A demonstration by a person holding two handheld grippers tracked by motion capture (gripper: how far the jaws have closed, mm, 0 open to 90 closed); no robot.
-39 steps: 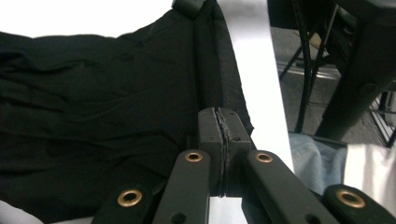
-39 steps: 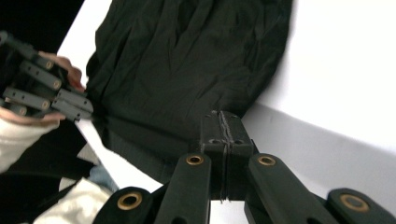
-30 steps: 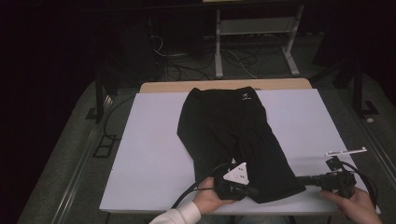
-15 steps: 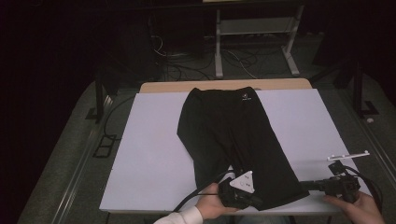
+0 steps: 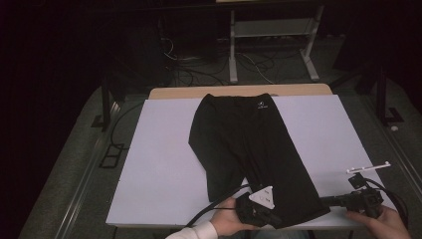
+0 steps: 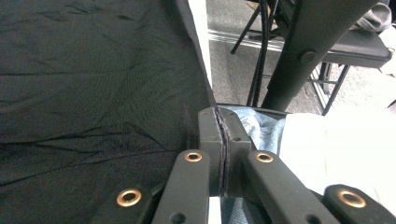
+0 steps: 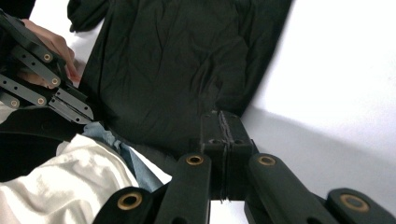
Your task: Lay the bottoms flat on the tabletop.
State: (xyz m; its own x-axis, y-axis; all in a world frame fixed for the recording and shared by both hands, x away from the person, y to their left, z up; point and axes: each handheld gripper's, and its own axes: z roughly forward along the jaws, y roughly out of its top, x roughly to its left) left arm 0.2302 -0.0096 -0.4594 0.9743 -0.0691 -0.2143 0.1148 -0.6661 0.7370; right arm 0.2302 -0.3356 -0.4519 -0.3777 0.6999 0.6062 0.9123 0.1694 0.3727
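Black left gripper point(image 5: 271, 219): white three-cornered top plate, black cable, brass rivets; white sleeve point(image 5: 195, 232) at wrist.

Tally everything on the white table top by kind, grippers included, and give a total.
Black shorts: 1
Hand-held grippers, left gripper and right gripper, both at the near hem of the shorts: 2
Small white strip near the right edge of the table: 1
Total: 4
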